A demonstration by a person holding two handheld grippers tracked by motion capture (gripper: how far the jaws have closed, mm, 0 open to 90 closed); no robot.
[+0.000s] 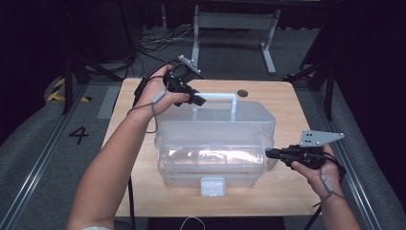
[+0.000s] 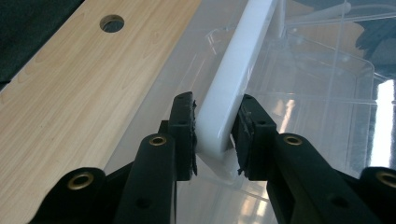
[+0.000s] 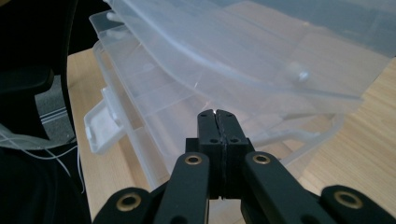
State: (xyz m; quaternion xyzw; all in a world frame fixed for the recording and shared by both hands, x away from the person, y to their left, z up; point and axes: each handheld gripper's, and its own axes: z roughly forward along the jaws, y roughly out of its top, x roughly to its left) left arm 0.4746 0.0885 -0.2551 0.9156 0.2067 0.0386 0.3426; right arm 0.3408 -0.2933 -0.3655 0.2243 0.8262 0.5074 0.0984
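— Two claws at work, seen from above: the left claw [image 1: 200,100] is at the near-left end of the white handle [image 1: 218,96] on the clear plastic box [image 1: 215,143], which sits in the middle of the table [image 1: 287,96]. The right claw [image 1: 269,153] is at the box's right side, beside the gap under the lid.

— And through the left claw's own camera?

— Its pads [image 2: 187,126] sit on either side of the handle [image 2: 233,70], clamped on it close to the corner where the bar turns down to the lid. That grip looks firm.

— What about the right claw's camera?

— The right claw [image 3: 217,113] is fully together, with nothing between the jaws, its tip touching or just short of the box's [image 3: 196,70] side wall under the raised lid edge; the white latch [image 3: 100,126] hangs loose at the front.

— So how should the step go?

— I'd say lift the handle slowly and straight, keep the closed right claw braced against the lower tray so the base stays put, and watch for the box sliding on the wood.
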